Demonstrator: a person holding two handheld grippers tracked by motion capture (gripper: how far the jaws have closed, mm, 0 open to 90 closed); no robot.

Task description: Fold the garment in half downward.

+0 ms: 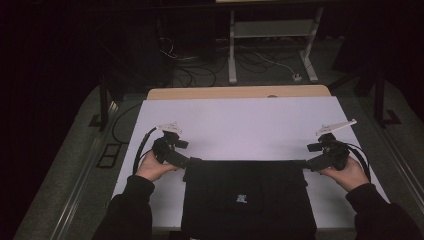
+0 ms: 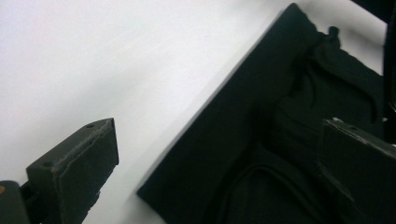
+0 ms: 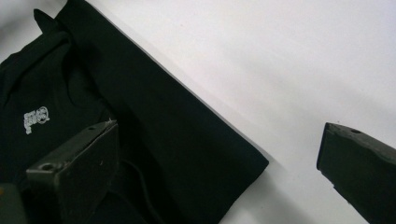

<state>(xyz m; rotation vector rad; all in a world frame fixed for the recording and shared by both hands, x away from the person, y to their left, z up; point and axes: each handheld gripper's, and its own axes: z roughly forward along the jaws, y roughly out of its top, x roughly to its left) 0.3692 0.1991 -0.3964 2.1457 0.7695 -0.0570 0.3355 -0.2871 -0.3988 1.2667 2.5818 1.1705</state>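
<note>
Item: black folded garment (image 1: 247, 197), small white logo (image 1: 242, 198) near its centre, lay flat at the near edge of the white worktop (image 1: 240, 125). Left hand-held gripper (image 1: 186, 161) sat at the garment's far-left corner, jaws apart. Right hand-held gripper (image 1: 309, 164) sat at its far-right corner, jaws apart. Beyond the garment: bare worktop.

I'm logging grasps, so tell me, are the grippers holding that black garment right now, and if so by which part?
Nothing is held. The left gripper and right gripper are open, each straddling a far corner of the folded black garment without closing on it.
</note>
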